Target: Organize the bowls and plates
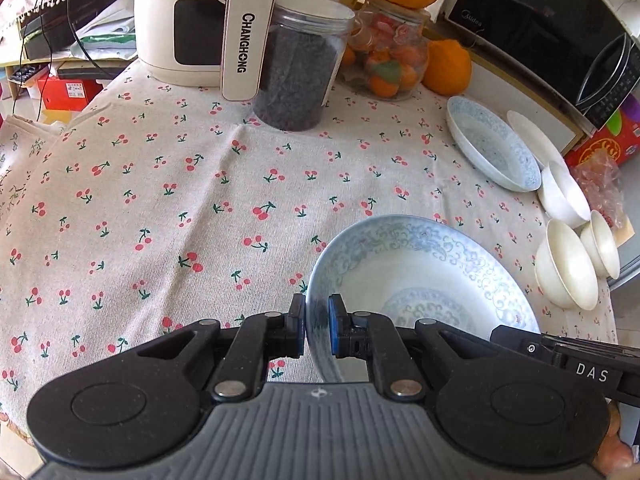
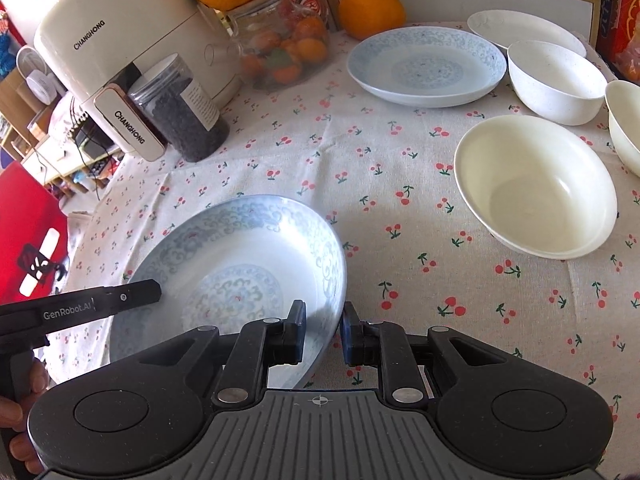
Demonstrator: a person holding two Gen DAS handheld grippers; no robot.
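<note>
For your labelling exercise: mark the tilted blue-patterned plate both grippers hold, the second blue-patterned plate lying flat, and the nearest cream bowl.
Held plate [image 2: 240,264]: right wrist view, inner surface.
Flat plate [image 2: 426,66]: right wrist view, centre medallion.
Cream bowl [image 2: 534,192]: right wrist view, inside bottom.

Patterned plate [image 2: 228,276] is seen lower left of right wrist view, on the tablecloth [image 2: 360,184]; second plate [image 2: 426,66] upper right, bowls [image 2: 536,186] at right, jar [image 2: 180,110] and appliance [image 2: 120,52] upper left.

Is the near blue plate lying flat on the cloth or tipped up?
Tipped. The near blue plate slants, its right rim raised off the cloth, held between the fingers of both the left gripper and right gripper.
</note>
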